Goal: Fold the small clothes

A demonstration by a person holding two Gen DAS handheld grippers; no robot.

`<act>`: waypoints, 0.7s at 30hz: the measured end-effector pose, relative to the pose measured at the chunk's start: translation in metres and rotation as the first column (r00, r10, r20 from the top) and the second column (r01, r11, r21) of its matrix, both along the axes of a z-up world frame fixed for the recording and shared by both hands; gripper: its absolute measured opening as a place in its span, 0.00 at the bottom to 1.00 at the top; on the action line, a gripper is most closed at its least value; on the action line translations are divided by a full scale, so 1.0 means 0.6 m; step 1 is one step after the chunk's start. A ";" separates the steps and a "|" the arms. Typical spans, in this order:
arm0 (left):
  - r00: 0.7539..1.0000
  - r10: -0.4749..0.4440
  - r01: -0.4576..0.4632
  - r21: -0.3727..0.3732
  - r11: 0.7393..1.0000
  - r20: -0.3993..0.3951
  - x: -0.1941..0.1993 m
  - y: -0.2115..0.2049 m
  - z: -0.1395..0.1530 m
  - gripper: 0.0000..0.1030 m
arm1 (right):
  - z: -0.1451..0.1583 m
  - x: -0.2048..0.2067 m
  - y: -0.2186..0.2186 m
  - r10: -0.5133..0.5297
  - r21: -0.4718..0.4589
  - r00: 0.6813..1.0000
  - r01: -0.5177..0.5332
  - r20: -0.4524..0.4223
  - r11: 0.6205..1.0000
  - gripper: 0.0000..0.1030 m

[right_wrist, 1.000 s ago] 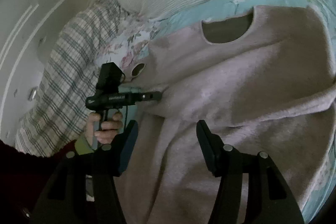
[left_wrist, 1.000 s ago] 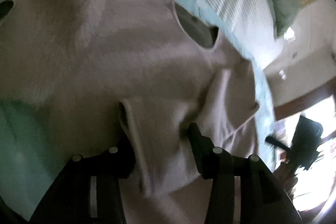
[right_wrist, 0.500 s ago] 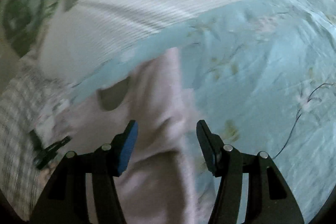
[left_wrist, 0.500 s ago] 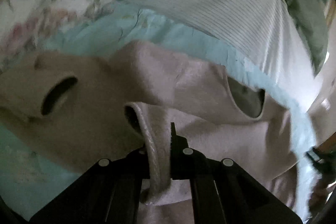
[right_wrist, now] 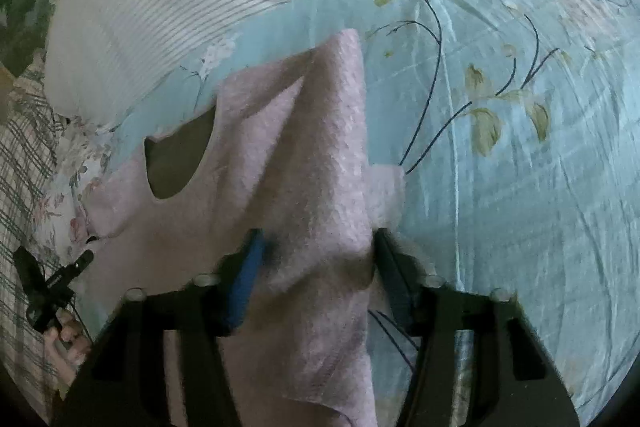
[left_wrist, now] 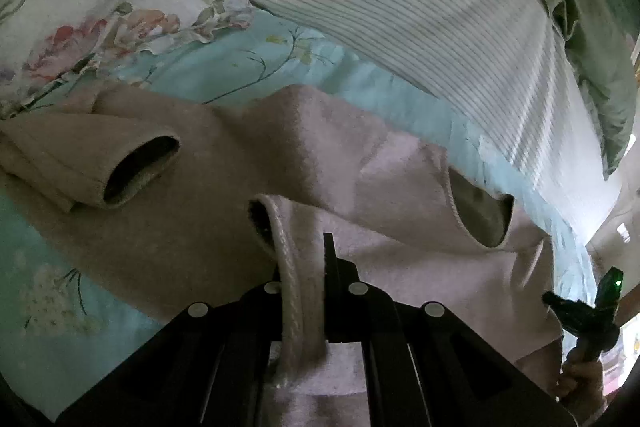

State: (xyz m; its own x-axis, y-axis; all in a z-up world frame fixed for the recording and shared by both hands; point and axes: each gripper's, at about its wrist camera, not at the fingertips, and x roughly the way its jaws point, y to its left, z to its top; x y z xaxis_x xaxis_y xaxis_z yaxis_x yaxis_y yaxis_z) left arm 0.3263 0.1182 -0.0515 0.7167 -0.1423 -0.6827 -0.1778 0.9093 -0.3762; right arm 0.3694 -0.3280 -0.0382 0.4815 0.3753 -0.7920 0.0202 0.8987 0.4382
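A pale pink knit sweater [left_wrist: 192, 235] lies spread on a teal floral bedsheet [right_wrist: 520, 187]. My left gripper [left_wrist: 302, 259] is shut on one sleeve cuff [left_wrist: 294, 307], which stands up between its fingers. The other cuff [left_wrist: 136, 167] lies open at the left, and the neck opening [left_wrist: 476, 215] is at the right. In the right wrist view, my right gripper [right_wrist: 316, 251] straddles a raised ridge of the sweater [right_wrist: 320, 147] at its right edge. Its jaws are closing, still wide apart, with the cloth bunched between them. A hand holds each gripper.
A white striped pillow [left_wrist: 400, 11] lies just behind the sweater. A floral pillow [left_wrist: 100, 7] is at the far left and a green one [left_wrist: 596, 59] at the far right. Plaid cloth [right_wrist: 24, 167] borders the bed's left side. Bare sheet stretches to the right of the sweater.
My left gripper shut on the sleeve cuff and tipped upward with it. My right gripper swung right and dropped over the sweater's right edge, its jaws still apart.
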 end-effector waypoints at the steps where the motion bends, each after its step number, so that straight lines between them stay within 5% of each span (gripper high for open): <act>1: 1.000 -0.018 0.018 -0.003 1.000 0.006 -0.001 -0.008 0.003 0.02 | 0.011 -0.007 -0.012 -0.012 0.012 1.000 0.011 0.022 1.000 0.08; 5: 0.993 -0.113 0.112 0.011 0.994 0.042 -0.003 -0.054 0.015 0.02 | 0.050 -0.022 -0.055 -0.070 -0.022 0.994 0.073 0.089 0.997 0.08; 12: 0.986 -0.168 0.168 0.019 0.986 0.002 0.008 -0.094 -0.010 0.02 | 0.045 -0.037 -0.083 -0.171 -0.134 0.984 0.175 0.039 0.975 0.09; 16: 0.985 -0.175 0.175 0.021 0.984 -0.001 0.002 -0.092 -0.013 0.02 | 0.084 -0.061 -0.022 -0.027 -0.097 0.991 0.040 0.128 0.994 0.14; 18: 0.985 -0.174 0.174 0.018 0.985 -0.007 0.004 -0.093 -0.015 0.02 | 0.067 -0.059 0.014 0.070 -0.083 0.994 -0.063 0.085 0.995 0.19; 21: 0.987 -0.159 0.160 0.044 0.986 -0.015 0.000 -0.087 -0.016 0.02 | 0.022 -0.052 0.016 0.027 -0.201 1.000 -0.028 -0.008 0.979 0.18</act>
State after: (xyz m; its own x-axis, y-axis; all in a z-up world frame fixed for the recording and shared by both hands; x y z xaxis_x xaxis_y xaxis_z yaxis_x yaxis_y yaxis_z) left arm 0.3266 0.0661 -0.0609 0.6791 -0.2236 -0.6992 -0.0331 0.9422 -0.3334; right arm 0.3380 -0.3187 -0.0253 0.4686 0.2209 -0.8553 -0.0037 0.9687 0.2482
